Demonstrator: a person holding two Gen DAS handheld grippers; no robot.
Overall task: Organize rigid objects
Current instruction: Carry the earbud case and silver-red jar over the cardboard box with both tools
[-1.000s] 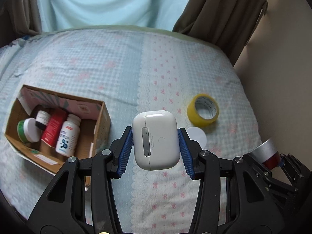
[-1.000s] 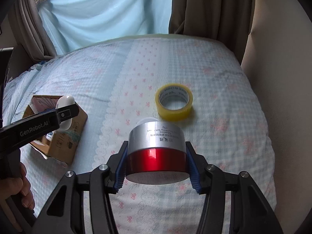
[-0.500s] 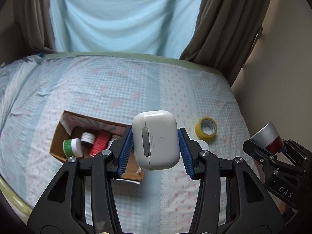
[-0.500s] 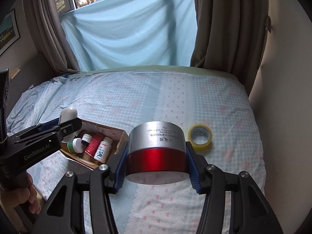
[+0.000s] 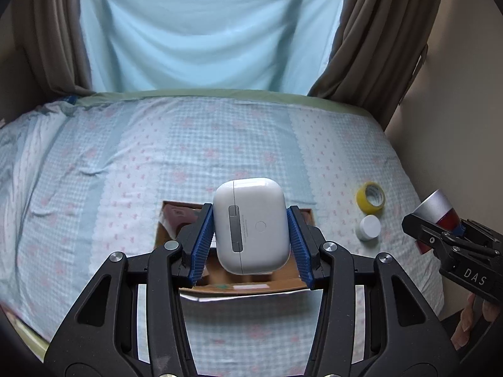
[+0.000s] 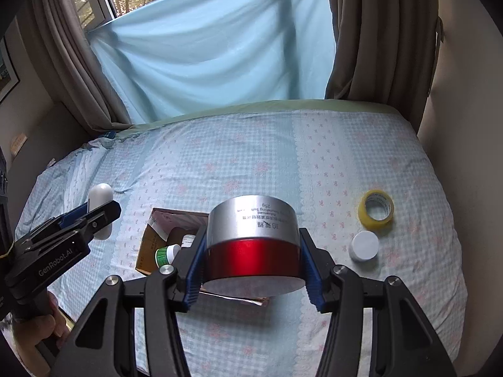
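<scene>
Left hand-held gripper (image 5: 250,245) grasps white plastic earbud case (image 5: 251,224), long axis upright, directly above open brown cardboard box (image 5: 242,286). Right hand-held gripper (image 6: 253,265) clenches silver-and-red round tin (image 6: 253,243), also over the box but toward its right end; left looks better placed.

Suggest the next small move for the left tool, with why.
Probably lower the left tool toward the cardboard box and release. It is shut on the white earbud case, held above the open box, which holds bottles.

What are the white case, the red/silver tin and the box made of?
Case: likely glossy hard plastic; smooth, soft highlights. Tin: looks metal; brushed silver top, shiny red band, though coated plastic is possible. Box: brown cardboard; matte, with folded flaps.
</scene>
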